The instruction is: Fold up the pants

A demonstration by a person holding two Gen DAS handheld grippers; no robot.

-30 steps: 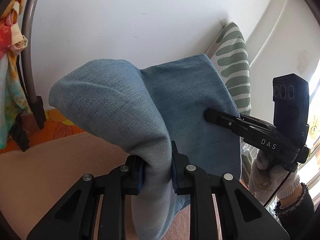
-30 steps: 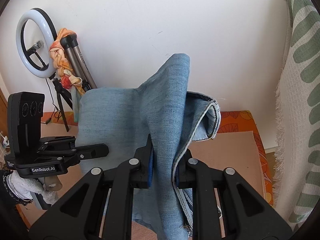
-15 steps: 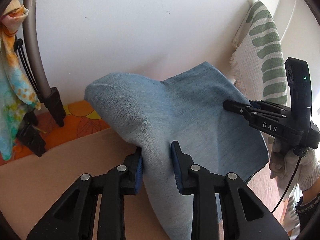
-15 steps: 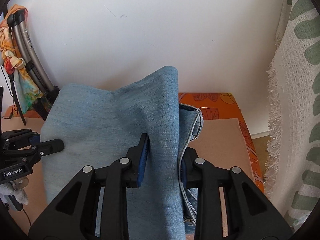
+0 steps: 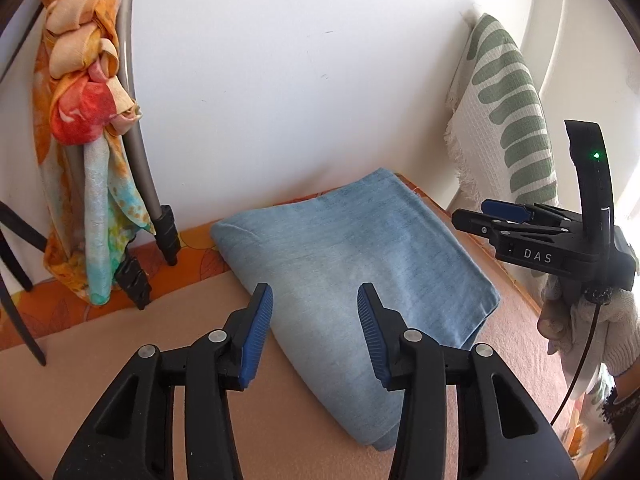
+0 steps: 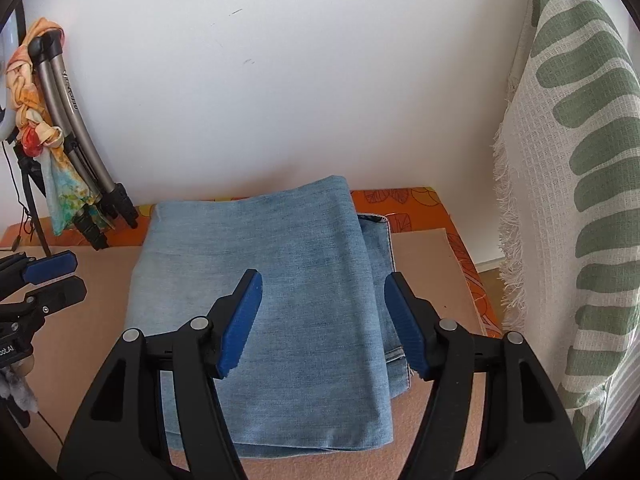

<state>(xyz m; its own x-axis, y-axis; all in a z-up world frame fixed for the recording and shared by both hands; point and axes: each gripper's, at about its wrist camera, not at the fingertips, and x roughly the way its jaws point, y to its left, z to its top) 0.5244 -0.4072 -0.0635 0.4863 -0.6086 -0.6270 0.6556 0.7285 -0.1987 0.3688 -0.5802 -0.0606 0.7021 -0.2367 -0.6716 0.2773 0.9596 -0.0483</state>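
The light blue denim pants lie folded in a flat stack on the tan board near the wall; they also show in the right wrist view. My left gripper is open and empty, just above the stack's near left part. My right gripper is open and empty over the stack's right side, where hem edges stick out. The right gripper also shows in the left wrist view, and the left gripper in the right wrist view.
A tripod with a colourful scarf stands at the back left. A white cloth with green stripes hangs on the right. An orange patterned cover lies under the board. A white wall is behind.
Both grippers lowered the held pants onto the board, then opened and let go. The pants went from hanging in the air to lying flat.
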